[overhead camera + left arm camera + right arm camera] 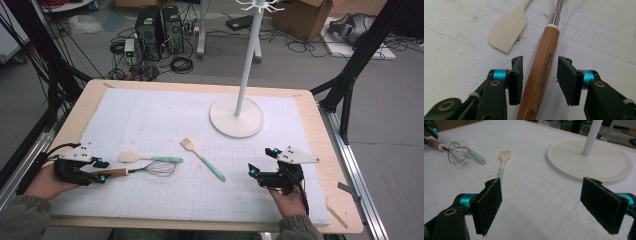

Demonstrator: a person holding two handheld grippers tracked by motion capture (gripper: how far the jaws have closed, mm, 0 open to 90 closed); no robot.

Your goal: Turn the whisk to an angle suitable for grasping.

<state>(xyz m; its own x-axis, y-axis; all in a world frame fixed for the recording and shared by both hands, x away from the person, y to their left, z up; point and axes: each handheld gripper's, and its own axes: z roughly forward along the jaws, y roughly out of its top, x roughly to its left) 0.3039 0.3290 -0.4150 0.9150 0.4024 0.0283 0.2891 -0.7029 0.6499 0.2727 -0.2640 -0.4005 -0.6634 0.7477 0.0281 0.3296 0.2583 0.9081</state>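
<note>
A whisk (150,169) with a wooden handle (541,70) lies on the white mat (150,115) at the front left, wire head toward the right. My left gripper (102,170) straddles that handle near its end. In the left gripper view the jaws (540,60) stand apart, with a clear gap between the handle and the right pad, so nothing is gripped. My right gripper (261,161) rests at the front right, open wide (541,182) and empty. The whisk head (457,153) shows far off in the right gripper view.
A cream spatula (145,158) (507,30) with a teal handle lies just behind the whisk. A teal-handled pastry brush (202,159) (503,162) lies mid-mat. A white rack stand with a round base (236,117) (599,162) rises at the back right.
</note>
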